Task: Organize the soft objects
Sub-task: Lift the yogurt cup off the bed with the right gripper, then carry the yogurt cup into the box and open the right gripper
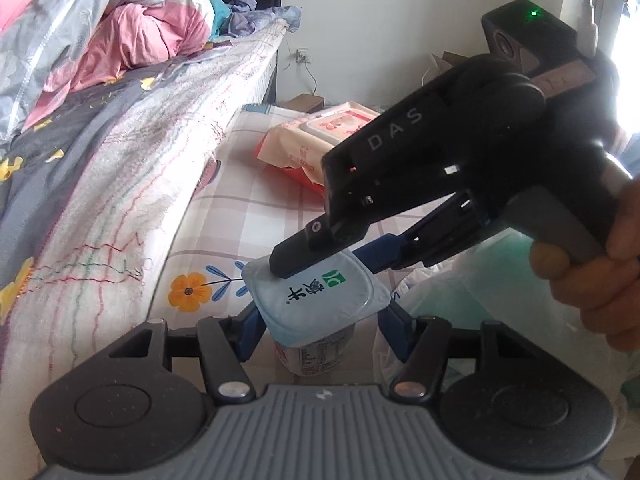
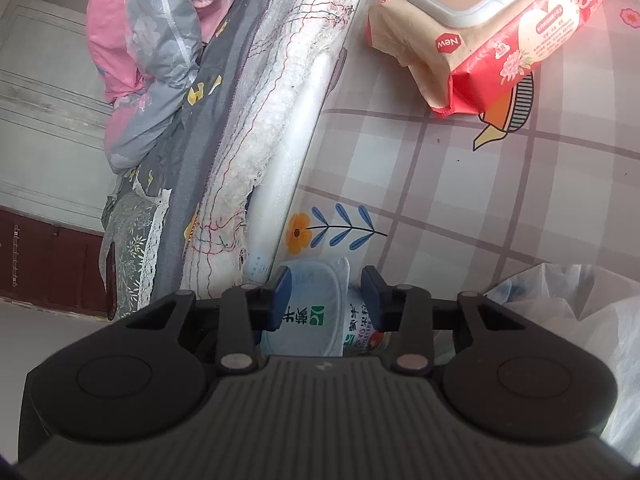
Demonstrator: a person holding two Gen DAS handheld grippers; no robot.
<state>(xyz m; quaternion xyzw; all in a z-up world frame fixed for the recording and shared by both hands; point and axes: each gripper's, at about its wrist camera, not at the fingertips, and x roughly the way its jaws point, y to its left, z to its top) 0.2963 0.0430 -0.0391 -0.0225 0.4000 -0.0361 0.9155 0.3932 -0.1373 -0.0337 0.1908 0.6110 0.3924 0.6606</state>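
A pale blue yogurt cup with a foil lid and a green logo stands over the plaid tablecloth. My left gripper is shut on it, one blue finger at each side under the lid rim. From the right, my right gripper reaches in, one finger lying across the lid, the other behind the cup. In the right wrist view the cup lies tilted between the right gripper, both blue pads against it. A pack of wet wipes lies further back on the cloth.
A bed with a patterned sheet and a heaped pink and grey quilt runs along the left of the table. A thin plastic bag sits at the right, close to the cup. The wipes pack fills the far right of the cloth.
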